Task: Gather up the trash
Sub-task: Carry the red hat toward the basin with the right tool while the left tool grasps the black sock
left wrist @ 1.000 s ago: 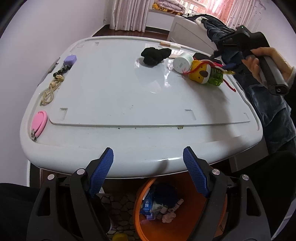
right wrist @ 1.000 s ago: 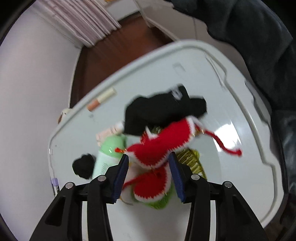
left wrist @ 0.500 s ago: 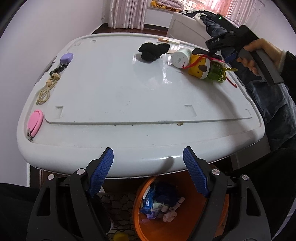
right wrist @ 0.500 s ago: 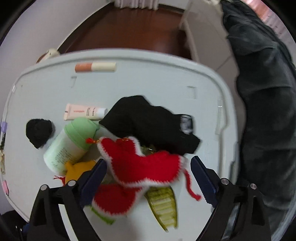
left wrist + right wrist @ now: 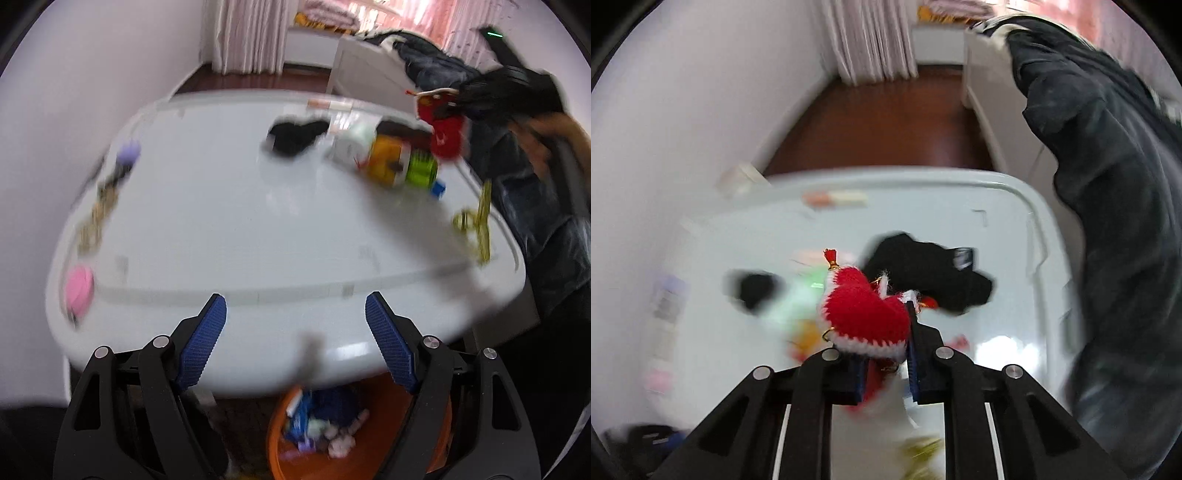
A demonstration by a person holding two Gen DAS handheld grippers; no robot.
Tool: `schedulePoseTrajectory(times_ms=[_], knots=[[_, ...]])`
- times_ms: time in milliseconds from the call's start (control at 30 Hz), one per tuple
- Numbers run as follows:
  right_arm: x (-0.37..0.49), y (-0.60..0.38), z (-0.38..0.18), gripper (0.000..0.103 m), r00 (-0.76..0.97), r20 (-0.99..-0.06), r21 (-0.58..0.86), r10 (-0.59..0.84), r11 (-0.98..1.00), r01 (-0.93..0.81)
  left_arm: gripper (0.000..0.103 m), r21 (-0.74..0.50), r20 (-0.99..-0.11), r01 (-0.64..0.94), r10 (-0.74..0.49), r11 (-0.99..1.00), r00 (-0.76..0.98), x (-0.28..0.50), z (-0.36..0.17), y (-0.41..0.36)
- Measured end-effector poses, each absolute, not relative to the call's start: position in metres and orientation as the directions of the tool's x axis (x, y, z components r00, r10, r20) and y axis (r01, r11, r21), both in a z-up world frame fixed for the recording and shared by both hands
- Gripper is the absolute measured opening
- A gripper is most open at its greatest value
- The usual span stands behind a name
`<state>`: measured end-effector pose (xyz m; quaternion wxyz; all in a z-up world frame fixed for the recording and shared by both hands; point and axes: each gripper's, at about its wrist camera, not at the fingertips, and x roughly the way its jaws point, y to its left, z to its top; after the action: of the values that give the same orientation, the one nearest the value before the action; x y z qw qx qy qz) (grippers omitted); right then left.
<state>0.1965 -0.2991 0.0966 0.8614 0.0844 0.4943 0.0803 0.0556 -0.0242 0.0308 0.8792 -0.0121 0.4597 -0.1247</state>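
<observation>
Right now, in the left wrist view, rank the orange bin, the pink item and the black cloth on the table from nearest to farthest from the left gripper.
From the left gripper:
1. Orange bin, just below the fingers, under the table edge.
2. Pink item, on the table's near left corner.
3. Black cloth, far side of the table, a little right of centre.

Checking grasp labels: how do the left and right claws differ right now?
Left claw is open and empty; right claw is shut on the red knitted piece. Left claw hangs at the table's near edge above the orange bin; right claw is lifted over the clutter. Both have blue pads.
</observation>
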Motion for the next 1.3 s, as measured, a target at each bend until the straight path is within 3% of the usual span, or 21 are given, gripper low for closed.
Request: schedulePoseTrajectory(times_ms=[67,200,433,533,600,767,933,1133,1300], knots=[[0.166,-0.308,0.11,0.016,0.573,-0.771,0.307,0.278,0.951,-0.049,0.076,-0.105,-0.772,0.251,-0.238,0.962,0.589,0.087,0.044,-0.038],[0.114,-0.314,0.106,0.017,0.71,-0.654,0.365,0.261,0.931,-0.006,0.076,-0.067,-0.756,0.258,-0.218,0.964,0.618,0.161,0.035,-0.057],[0.106,-0.328,0.085,0.017,0.712,-0.642,0.394,0.285,0.919,-0.014,0.075,0.061,-0.816,0.279,-0.113,0.958,0.567,0.267,-0.019,-0.085],[0.109,-0.329,0.08,0.017,0.692,-0.649,0.426,0.317,0.905,-0.014,0.045,0.039,-0.808,0.343,-0.172,0.939,0.563,0.279,-0.023,-0.093],[0.106,-0.325,0.08,0.017,0.682,-0.655,0.429,0.324,0.903,-0.017,0.04,0.075,-0.807,0.351,-0.15,0.933,0.571,0.28,-0.021,-0.099],[0.109,-0.306,0.077,0.017,0.668,-0.68,0.378,0.303,0.925,-0.034,0.037,0.059,-0.802,0.293,-0.129,0.954,0.583,0.243,0.004,-0.093],[0.092,-0.289,0.083,0.017,0.679,-0.661,0.359,0.32,0.929,-0.088,0.037,0.007,-0.791,0.258,-0.153,0.966,0.592,0.156,0.065,-0.071],[0.011,-0.267,0.152,0.017,0.673,-0.551,0.473,0.494,0.849,-0.236,0.037,-0.029,-0.746,0.287,-0.212,0.958,0.631,0.032,0.124,-0.036],[-0.057,-0.246,0.197,0.019,0.67,-0.538,0.399,0.511,0.855,-0.332,0.038,-0.041,-0.726,0.299,-0.234,0.953,0.647,-0.026,0.124,-0.027]])
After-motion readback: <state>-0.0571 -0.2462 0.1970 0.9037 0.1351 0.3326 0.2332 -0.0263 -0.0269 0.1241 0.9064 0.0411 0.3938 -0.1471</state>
